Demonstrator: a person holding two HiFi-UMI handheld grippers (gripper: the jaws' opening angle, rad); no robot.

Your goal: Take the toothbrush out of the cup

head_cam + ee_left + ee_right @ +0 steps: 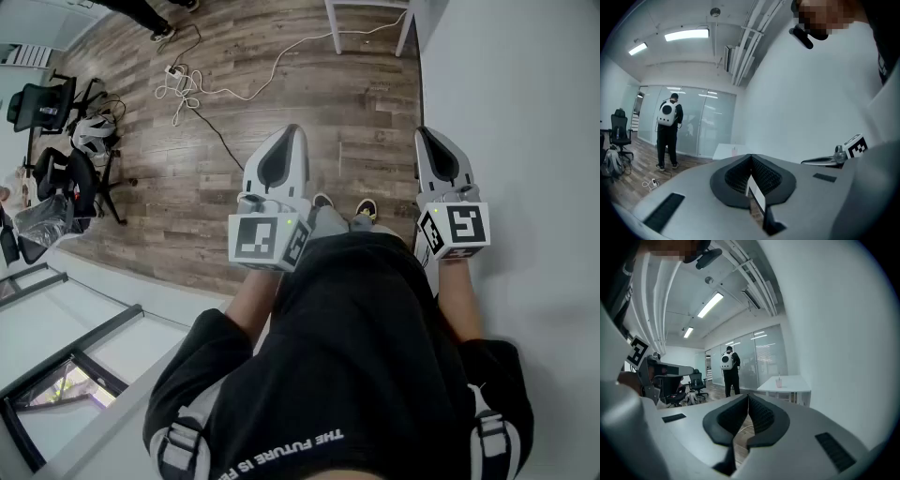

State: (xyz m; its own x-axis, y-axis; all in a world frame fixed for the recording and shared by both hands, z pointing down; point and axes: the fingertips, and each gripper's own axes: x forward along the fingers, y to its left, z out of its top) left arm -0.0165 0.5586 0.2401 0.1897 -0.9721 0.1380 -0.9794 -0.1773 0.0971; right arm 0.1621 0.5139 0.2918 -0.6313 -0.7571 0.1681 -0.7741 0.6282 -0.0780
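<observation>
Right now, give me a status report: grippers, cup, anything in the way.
Both shut and empty: left gripper, right gripper. On far white table, cup with something thin in it, too small to name. By glass wall, person with backpack.

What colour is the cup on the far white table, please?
The cup looks pink, best in right gripper view.

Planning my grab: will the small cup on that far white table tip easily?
Likely light: the cup looks small, pinkish, perhaps plastic. A thin stick stands above its rim, so a sideways pull might tip it. Too far to tell more.
</observation>
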